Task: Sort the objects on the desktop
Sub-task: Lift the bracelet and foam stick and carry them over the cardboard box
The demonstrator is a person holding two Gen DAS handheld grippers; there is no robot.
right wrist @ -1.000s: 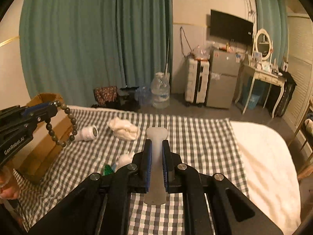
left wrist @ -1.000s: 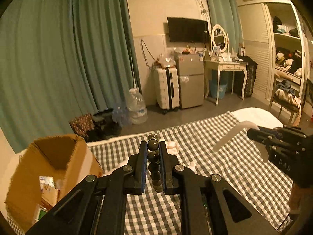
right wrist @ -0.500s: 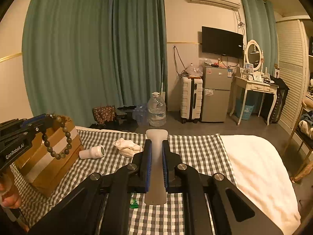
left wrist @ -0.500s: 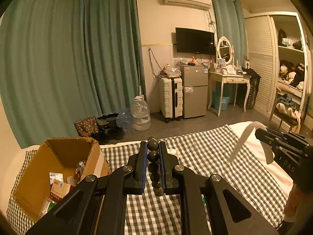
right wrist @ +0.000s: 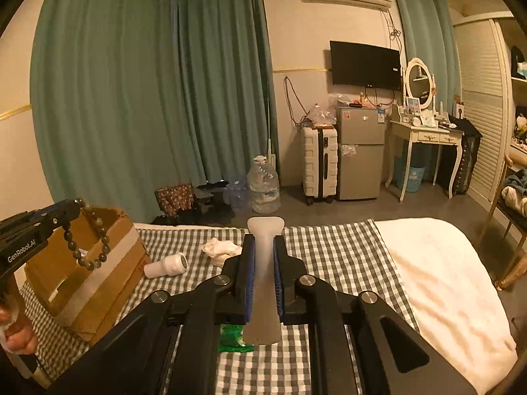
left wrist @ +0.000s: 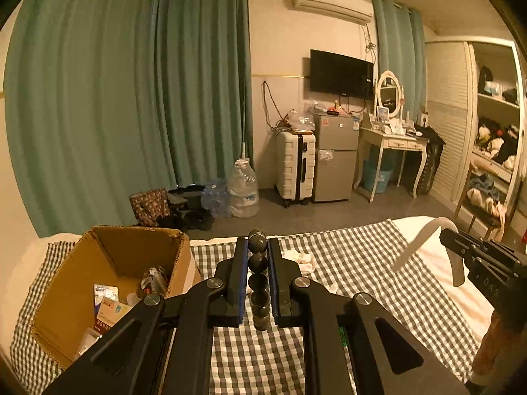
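Observation:
My left gripper (left wrist: 257, 247) is shut on a dark bead bracelet (left wrist: 259, 279), held above the checked cloth just right of an open cardboard box (left wrist: 108, 256). In the right wrist view the bracelet (right wrist: 89, 240) hangs from that gripper (right wrist: 70, 205) in front of the box (right wrist: 98, 263). My right gripper (right wrist: 265, 242) is shut on a white curved shoehorn (right wrist: 264, 279), held above the cloth; it also shows in the left wrist view (left wrist: 425, 243).
On the cloth lie a white tube (right wrist: 166, 265), a crumpled white tissue (right wrist: 220, 248) and a green packet (right wrist: 235, 337). The box holds several packets (left wrist: 108, 306). A white duvet (right wrist: 438, 283) covers the right side.
Both grippers have risen and tilted up, so more of the room and the box's inside shows. The bracelet and shoehorn stay gripped.

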